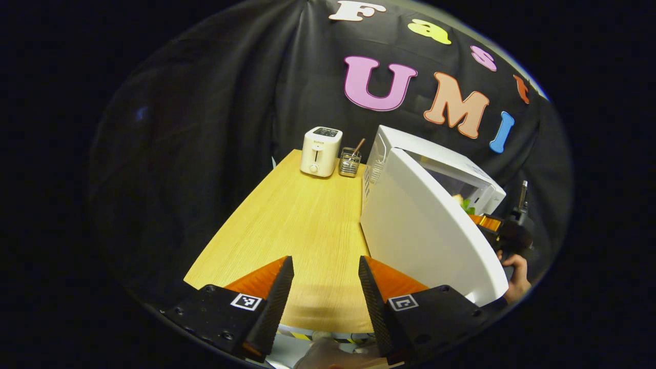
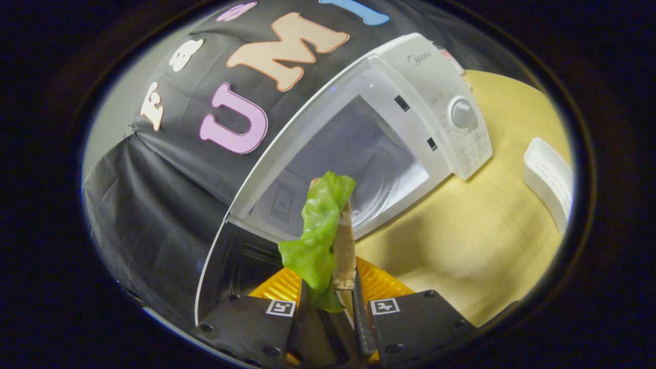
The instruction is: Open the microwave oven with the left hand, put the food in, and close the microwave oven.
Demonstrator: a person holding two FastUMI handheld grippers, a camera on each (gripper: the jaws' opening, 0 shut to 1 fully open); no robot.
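While black cloth backs it, the table (image 1: 287,220) (wooden) bears a toaster (image 1: 320,151).

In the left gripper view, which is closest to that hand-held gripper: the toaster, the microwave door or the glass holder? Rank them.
1. The microwave door, swung open, just right of the left hand-held gripper.
2. and 3. The toaster and the glass holder, side by side at the table's far end; too close to call.

Black tongs (image 1: 325,297) mounts, square markers
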